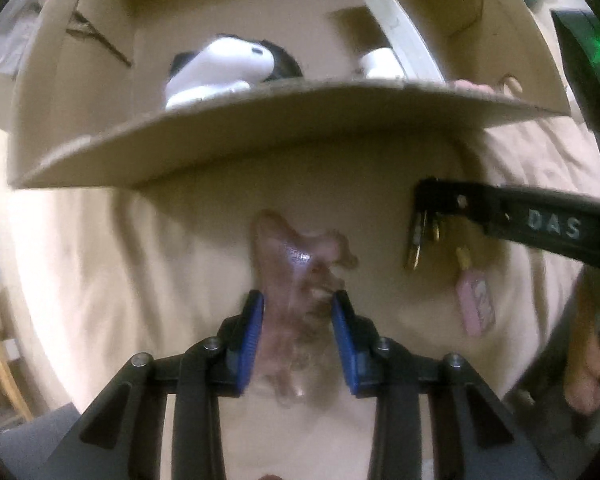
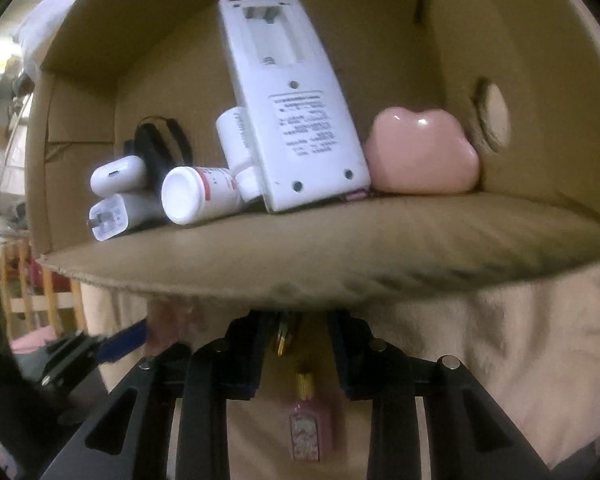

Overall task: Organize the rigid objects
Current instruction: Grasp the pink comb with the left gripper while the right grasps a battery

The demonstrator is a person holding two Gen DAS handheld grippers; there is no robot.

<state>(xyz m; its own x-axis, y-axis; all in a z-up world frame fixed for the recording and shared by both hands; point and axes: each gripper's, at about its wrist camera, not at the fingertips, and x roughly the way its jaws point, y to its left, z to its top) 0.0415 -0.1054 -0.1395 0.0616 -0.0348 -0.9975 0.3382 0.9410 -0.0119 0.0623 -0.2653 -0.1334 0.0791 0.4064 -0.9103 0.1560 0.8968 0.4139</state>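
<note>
The left gripper (image 1: 298, 300) points down with its blue pads (image 1: 252, 336) closed against a pinkish translucent piece (image 1: 296, 256), a blurred thing lying on the beige cloth (image 1: 100, 264) just short of the cardboard box (image 1: 260, 128). It looks light, glossy and likely slippery, so a hold across its narrow waist seems soundest. To that gripper's right, the right gripper (image 2: 296, 340) has its jaws around a bunch of keys (image 2: 283, 338); whether they pinch it I cannot tell. The keys and pink tag (image 2: 310, 432) will dangle, so grip the metal.
</note>
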